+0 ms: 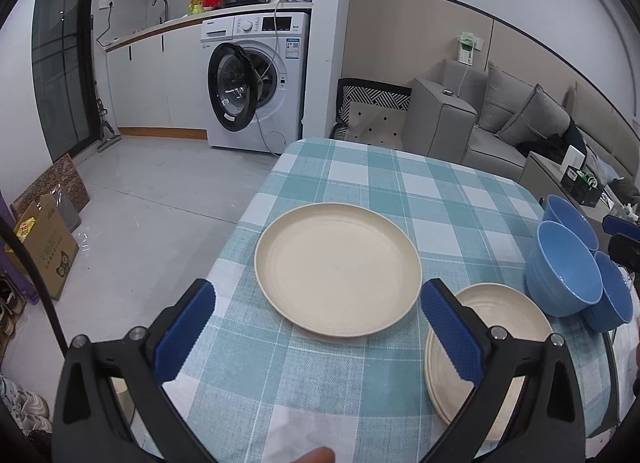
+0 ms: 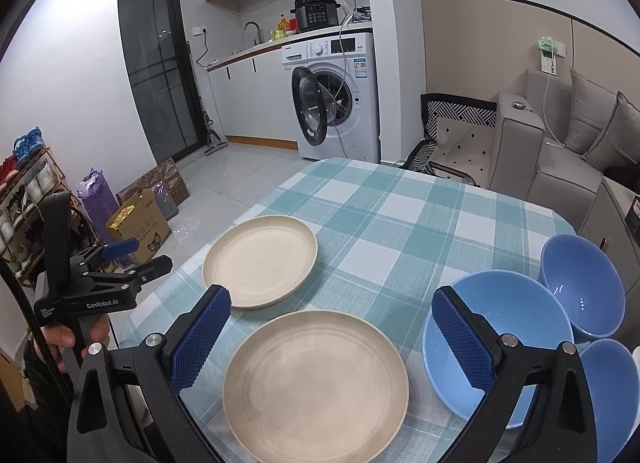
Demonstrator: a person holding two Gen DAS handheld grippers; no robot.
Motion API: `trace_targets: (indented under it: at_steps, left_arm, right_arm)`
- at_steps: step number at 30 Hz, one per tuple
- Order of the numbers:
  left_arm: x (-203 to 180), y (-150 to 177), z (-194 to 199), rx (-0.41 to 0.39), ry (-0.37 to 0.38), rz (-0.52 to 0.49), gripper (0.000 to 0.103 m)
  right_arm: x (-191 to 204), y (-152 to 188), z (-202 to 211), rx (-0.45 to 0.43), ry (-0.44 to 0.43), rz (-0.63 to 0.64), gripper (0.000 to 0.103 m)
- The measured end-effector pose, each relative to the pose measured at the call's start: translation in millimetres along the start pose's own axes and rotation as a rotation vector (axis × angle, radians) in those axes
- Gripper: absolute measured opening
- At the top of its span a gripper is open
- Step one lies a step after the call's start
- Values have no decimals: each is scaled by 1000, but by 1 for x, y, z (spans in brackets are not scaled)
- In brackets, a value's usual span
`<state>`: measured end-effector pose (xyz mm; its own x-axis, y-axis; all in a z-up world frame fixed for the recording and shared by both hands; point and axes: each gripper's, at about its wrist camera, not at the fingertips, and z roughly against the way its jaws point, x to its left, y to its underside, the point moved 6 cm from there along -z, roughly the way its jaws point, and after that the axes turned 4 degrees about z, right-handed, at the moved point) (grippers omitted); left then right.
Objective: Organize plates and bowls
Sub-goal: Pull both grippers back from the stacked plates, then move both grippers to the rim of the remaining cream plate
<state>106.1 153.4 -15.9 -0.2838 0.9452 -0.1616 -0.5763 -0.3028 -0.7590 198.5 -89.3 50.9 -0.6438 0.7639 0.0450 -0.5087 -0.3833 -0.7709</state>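
Note:
A single cream plate (image 1: 338,273) (image 2: 260,261) lies on the checked tablecloth (image 1: 380,183) near the table's left edge. Just in front of it my left gripper (image 1: 320,331) (image 2: 154,252) hovers open and holds nothing. A second cream plate, apparently two stacked (image 1: 500,335) (image 2: 316,383), sits nearer the front, directly below my open, unloaded right gripper (image 2: 332,343). Three blue bowls stand upright in a cluster at the right: a large near one (image 2: 516,327) (image 1: 564,267), a far one (image 2: 580,283) (image 1: 568,219) and one by the right edge (image 2: 612,391) (image 1: 612,295).
A hand (image 2: 60,339) holds the left gripper off the table's left side. On the floor to the left are a cardboard box (image 2: 140,223) and a shoe rack (image 2: 24,191). A washing machine (image 2: 340,95) with its door ajar and a grey sofa (image 2: 560,135) stand beyond the table.

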Motion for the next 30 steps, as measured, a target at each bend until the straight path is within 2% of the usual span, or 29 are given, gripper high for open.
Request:
trace_targets:
  at_steps: [3, 14, 19, 22, 30]
  left_arm:
    - [4, -8, -6, -6, -1, 14, 103]
    - [34, -23, -36, -1, -76, 70, 103]
    - [40, -29, -47, 3, -77, 79, 103]
    - [40, -30, -53, 16, -68, 77, 103]
    - [45, -24, -72, 62, -105, 88, 103]
  right_arm:
    - [1, -3, -5, 4, 5, -6, 102]
    - [2, -12, -44, 52, 5, -36, 102]
    - [3, -17, -64, 72, 10, -47, 102]
    - [5, -21, -77, 88, -1, -47, 102]
    - [13, -28, -110, 131, -28, -32, 102]
